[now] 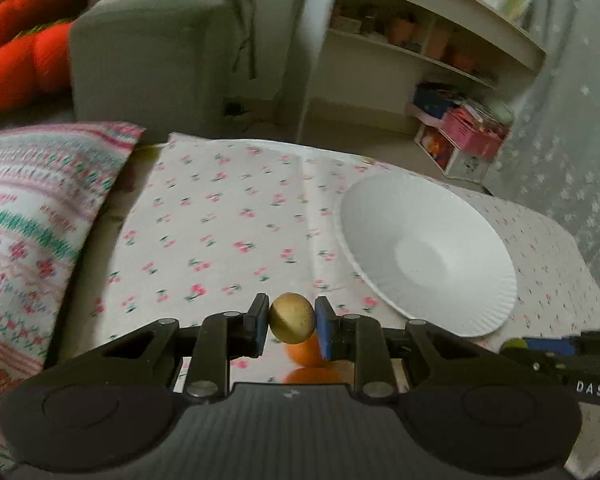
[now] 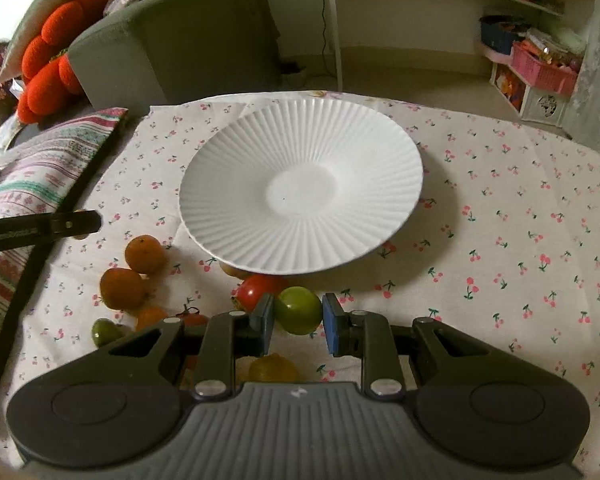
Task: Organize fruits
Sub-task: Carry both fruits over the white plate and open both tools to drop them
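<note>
Zero fruits are placed on the white ribbed plate (image 2: 300, 192); left gripper (image 1: 292, 322) fingers clamp a small yellow-brown round fruit (image 1: 292, 318), right gripper (image 2: 299, 316) fingers clamp a green tomato (image 2: 298, 310); oranges (image 2: 143, 253) are left on the counter (image 2: 500, 240).

Cherry-print tablecloth (image 2: 500, 240): white plate (image 2: 300, 192), oranges (image 2: 144, 254), tomatoes (image 2: 256, 290)

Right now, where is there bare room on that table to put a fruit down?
The white plate is bare, as is the cherry-print cloth to its right and the strip between plate and striped pillow. It is crowded at the plate's near-left rim, where oranges, a red fruit and green ones cluster.
</note>
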Available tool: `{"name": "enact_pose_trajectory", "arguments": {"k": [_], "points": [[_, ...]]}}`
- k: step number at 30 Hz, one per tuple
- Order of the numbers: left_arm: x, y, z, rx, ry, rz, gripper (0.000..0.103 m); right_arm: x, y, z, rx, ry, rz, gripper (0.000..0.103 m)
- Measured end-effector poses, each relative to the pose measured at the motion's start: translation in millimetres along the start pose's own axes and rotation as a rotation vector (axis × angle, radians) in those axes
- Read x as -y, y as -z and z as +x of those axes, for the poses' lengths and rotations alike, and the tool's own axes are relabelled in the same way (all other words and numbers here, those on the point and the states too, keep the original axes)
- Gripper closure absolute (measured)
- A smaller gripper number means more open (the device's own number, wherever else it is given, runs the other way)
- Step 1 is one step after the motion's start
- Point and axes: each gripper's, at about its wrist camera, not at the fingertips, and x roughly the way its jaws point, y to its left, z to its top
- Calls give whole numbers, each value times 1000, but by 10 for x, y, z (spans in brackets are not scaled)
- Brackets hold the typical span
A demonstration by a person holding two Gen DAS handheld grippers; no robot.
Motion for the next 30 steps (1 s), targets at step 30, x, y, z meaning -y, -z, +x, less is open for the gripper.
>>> {"name": "enact_pose_trajectory", "arguments": {"k": [30], "points": [[808,22,539,49,112,241,95,200,-172,221,114,-68,151,80]]}}
